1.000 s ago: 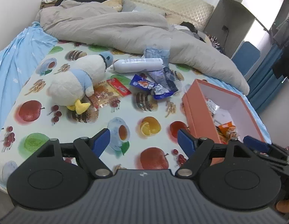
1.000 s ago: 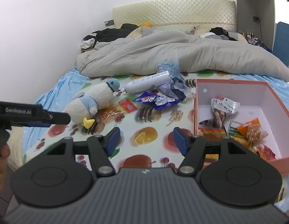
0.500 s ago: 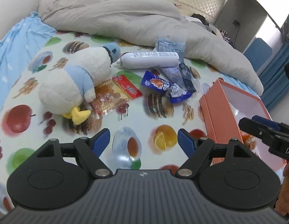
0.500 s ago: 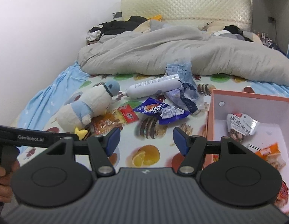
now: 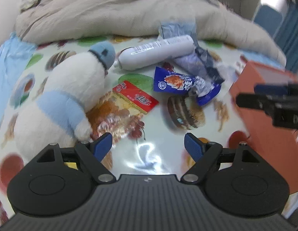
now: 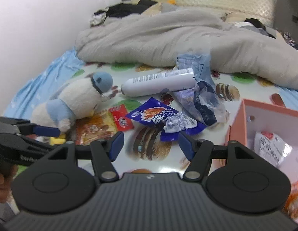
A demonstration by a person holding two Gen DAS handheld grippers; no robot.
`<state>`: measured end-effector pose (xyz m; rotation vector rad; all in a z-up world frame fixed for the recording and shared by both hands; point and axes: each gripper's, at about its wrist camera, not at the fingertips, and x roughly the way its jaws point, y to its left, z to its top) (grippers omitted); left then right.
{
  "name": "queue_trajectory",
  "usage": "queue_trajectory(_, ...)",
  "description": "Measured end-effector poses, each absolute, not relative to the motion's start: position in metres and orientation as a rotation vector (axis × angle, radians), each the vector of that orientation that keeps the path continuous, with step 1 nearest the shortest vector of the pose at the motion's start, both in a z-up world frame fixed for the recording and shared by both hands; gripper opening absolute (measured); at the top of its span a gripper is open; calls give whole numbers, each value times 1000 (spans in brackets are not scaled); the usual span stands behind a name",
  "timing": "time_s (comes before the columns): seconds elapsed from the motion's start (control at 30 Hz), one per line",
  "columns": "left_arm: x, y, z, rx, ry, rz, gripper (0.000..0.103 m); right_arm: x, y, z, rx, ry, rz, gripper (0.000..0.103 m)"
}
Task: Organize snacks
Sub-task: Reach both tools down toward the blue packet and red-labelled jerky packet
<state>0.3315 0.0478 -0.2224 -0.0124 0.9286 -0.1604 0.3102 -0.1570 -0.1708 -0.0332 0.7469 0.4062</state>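
So far we have a few packets in the box [image 6: 243, 115]; the blue packet [image 6: 160, 119] and red packet [image 6: 110, 123] lie loose on the bed; our left gripper [image 5: 148, 144] is opening, our right gripper [image 6: 149, 144] gapes, both empty.

A toy [image 5: 68, 96] is lying on the left of the cloth [image 5: 149, 154]. A snack bag [image 5: 125, 107] is sitting just to its right, partly under it. A tube [image 5: 156, 52] is lying behind that, by the toy's head. Another bag [image 5: 183, 85] is sitting in the middle, touching a wrapper [image 5: 199, 63] behind it. A box [image 6: 264, 119] is sitting on the right with snacks [image 6: 268, 148] in it. A blanket [image 6: 168, 42] is lying at the back.
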Motion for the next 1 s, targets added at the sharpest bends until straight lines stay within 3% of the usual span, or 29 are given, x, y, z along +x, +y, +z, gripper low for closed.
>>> queue_trajectory(0.53,436,30,-286,108,1016,-289,85,449,-142,-228,-103,942,522,65)
queue_trajectory(0.57,440,31,-293,98,1047,-302,85,453,-142,-232,-106,945,515,70)
queue_trajectory(0.63,449,31,-312,68,1137,-333,97,461,-143,-238,-92,964,528,87)
queue_trajectory(0.8,441,28,-318,56,1116,-361,103,472,-143,-249,-147,1036,557,89)
queue_trajectory(1.0,432,35,-313,-66,1127,-385,103,480,-147,-261,-145,1118,547,94)
